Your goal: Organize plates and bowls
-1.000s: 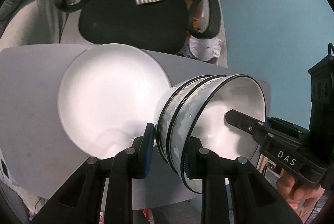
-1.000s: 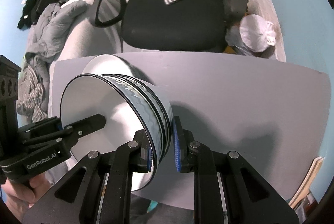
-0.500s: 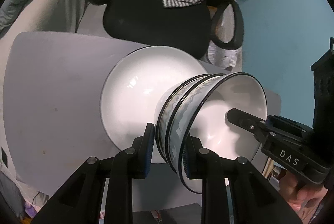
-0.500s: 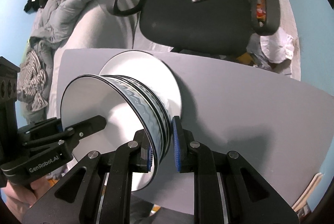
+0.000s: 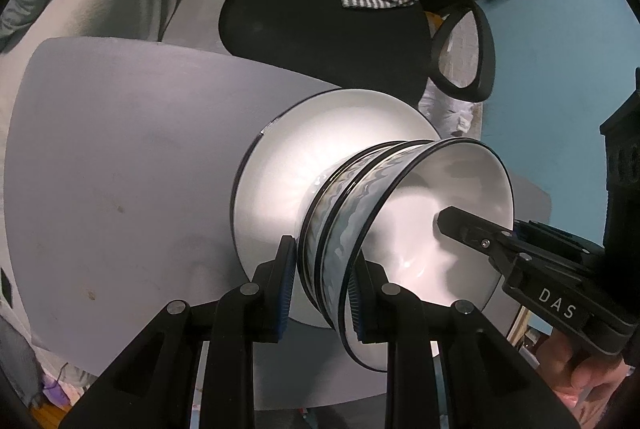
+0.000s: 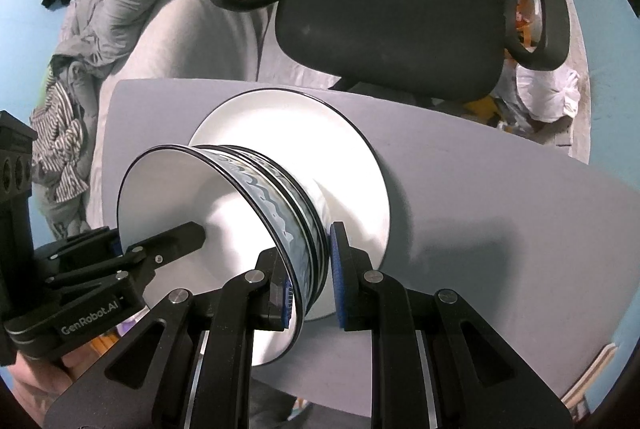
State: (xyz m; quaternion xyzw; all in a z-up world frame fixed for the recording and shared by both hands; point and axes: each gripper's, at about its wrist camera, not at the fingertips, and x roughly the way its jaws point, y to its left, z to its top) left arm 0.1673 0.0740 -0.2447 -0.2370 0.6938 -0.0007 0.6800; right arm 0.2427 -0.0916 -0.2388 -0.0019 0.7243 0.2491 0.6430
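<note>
While both black two-finger grippers clamp opposite rims of the stacked white bowls with blue wave bands (image 5: 352, 213), the left gripper (image 5: 320, 289) and right gripper (image 6: 310, 277) hold the stack over a white round plate (image 6: 344, 133) on the grey tabletop (image 5: 120, 189).

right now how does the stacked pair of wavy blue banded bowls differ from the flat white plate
The bowls are deep, with a wavy blue band outside; the white plate is shallow and plain. The bowls are clamped at opposite rims by the left gripper and right gripper; the plate lies ungripped on the grey table. Both have white insides and dark rims.
</note>
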